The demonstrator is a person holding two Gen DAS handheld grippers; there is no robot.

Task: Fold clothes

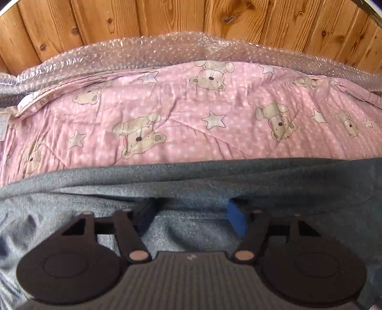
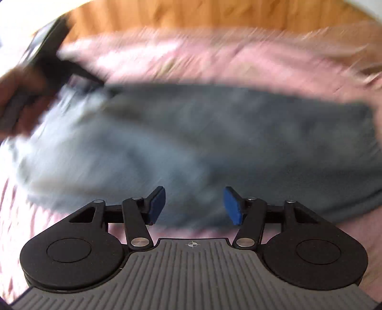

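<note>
A grey fleece garment (image 1: 191,181) lies on a pink teddy-bear quilt (image 1: 181,124). In the left wrist view my left gripper (image 1: 191,214) is open, its blue pads (image 1: 235,219) wide apart and pushed under a fold of the grey cloth. In the right wrist view, which is motion-blurred, my right gripper (image 2: 193,205) is open and empty above the near edge of the grey garment (image 2: 214,133). The left gripper and the hand that holds it (image 2: 35,78) show at the garment's far left corner.
Bubble wrap (image 1: 167,47) runs along the quilt's far edge. Behind it stands a knotty wooden plank wall (image 1: 191,16). The pink quilt (image 2: 214,62) surrounds the garment on all sides.
</note>
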